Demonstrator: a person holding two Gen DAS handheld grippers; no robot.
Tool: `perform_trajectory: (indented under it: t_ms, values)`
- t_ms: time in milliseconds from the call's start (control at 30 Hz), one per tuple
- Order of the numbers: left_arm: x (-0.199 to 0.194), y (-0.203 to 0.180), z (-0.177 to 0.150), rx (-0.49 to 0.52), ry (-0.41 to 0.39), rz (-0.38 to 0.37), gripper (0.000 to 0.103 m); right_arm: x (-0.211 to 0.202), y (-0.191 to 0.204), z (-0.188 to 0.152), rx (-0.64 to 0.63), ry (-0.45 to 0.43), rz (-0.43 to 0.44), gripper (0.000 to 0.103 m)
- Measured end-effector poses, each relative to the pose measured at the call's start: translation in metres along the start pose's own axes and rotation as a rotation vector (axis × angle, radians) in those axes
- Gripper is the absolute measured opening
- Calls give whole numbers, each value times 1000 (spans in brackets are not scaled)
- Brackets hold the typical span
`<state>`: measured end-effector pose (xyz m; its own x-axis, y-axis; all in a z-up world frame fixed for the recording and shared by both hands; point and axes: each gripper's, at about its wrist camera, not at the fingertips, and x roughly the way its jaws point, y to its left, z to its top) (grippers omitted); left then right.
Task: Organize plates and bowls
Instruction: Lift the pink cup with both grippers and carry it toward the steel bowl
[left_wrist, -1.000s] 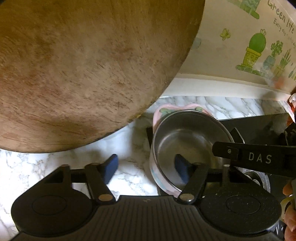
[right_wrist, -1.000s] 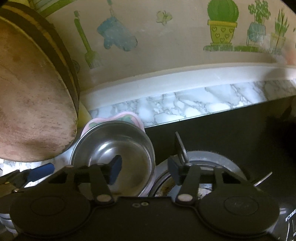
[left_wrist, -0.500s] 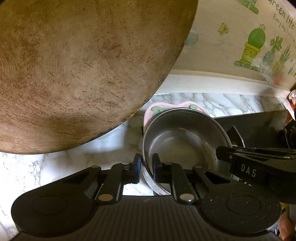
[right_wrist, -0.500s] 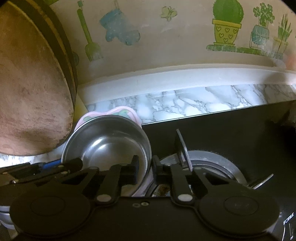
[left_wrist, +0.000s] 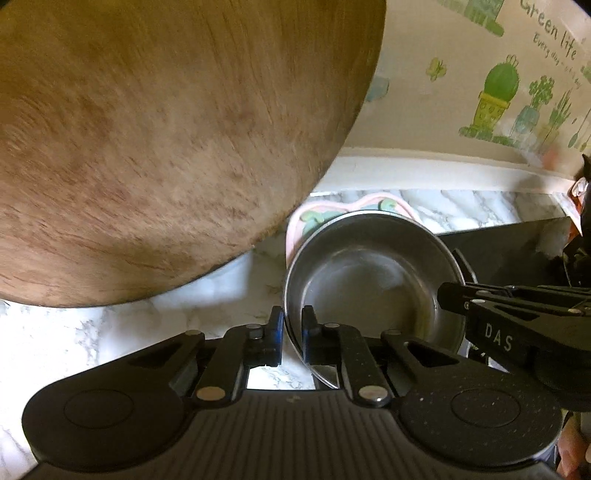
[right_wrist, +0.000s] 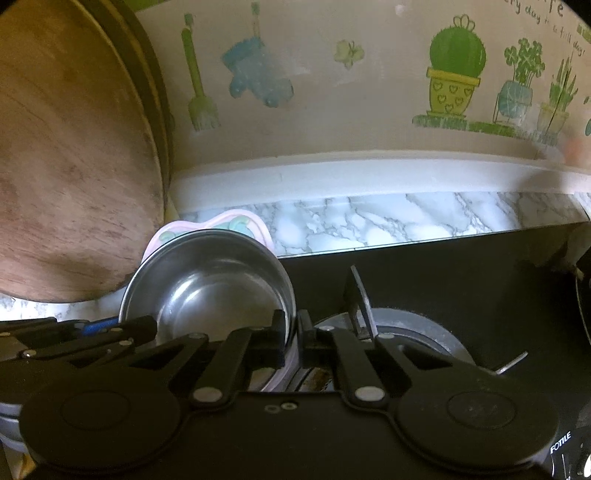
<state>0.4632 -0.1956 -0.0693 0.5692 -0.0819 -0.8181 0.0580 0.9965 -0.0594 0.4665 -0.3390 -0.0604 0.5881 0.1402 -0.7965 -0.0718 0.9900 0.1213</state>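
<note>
Bowl (left_wrist: 369, 273) of steel sits nested on a pink plate (left_wrist: 314, 210) at the tabletop's (left_wrist: 110, 332) edge by the stove (right_wrist: 443, 280); my left claw (left_wrist: 291, 332) is clenched on its near-left rim, my right claw (right_wrist: 293, 332) pinches the opposite rim. I judge two grips keep it level for lifting; a wooden board (left_wrist: 147, 129) leans close behind.

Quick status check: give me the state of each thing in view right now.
steel bowl: upright, empty, rim pinched on two sides
pink plate: under the bowl
left tongs: shut on bowl rim
right tongs: shut on bowl rim
wooden board: leaning upright
</note>
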Motion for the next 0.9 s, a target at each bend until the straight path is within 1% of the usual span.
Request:
perform_trajectory:
  t_ms: [33, 67, 133, 167, 233, 333, 400, 433, 533, 600, 633, 667, 700, 733, 767, 800, 900]
  values:
    - [-4, -1, 1, 2, -9, 2, 9, -3, 1, 0, 1, -6, -1, 7]
    - [-8, -1, 2, 5, -18, 0, 4, -6, 2, -1, -5, -13, -3, 7]
    - [-19, -4, 4, 14, -45, -61, 3, -11, 5, -2, -10, -28, -2, 8]
    - [-23, -6, 5, 9, -58, -54, 2, -14, 6, -3, -10, -36, 11, 8]
    - [-25, -8, 8, 11, -39, -55, 2, -18, 6, -3, 16, -36, 26, 9]
    - [-26, -2, 8, -3, -40, -40, 2, -14, 11, -5, -5, -40, -48, 9]
    - [-22, 6, 9, -25, -35, -26, 2, -9, 5, -4, 11, -31, -28, 7]
    - [-19, 10, 9, -40, -24, -28, 2, -8, 2, -4, 27, -28, -12, 7]
    - [-11, 15, 9, -46, -3, -51, 4, -4, -5, -5, 44, -21, -7, 7]
    - [-4, 18, 9, -55, 19, -63, 11, -2, -8, -6, 50, -17, -3, 7]
    - [0, 19, 9, -64, 31, -67, 21, -2, -10, -5, 57, -12, 2, 7]
    - [4, 21, 8, -70, 41, -72, 34, -1, -12, -5, 65, -8, 10, 7]
    - [7, 21, 8, -71, 49, -72, 42, 0, -14, -5, 68, -6, 14, 7]
    - [10, 21, 7, -74, 46, -59, 58, 1, -15, -5, 69, -3, 17, 7]
    - [11, 22, 6, -81, 39, -53, 60, 2, -15, -5, 68, -1, 18, 7]
    - [14, 22, 6, -86, 41, -51, 60, 2, -16, -5, 66, 0, 20, 7]
    - [26, 19, 5, -86, 90, -36, 58, 4, -19, -5, 79, 4, 29, 7]
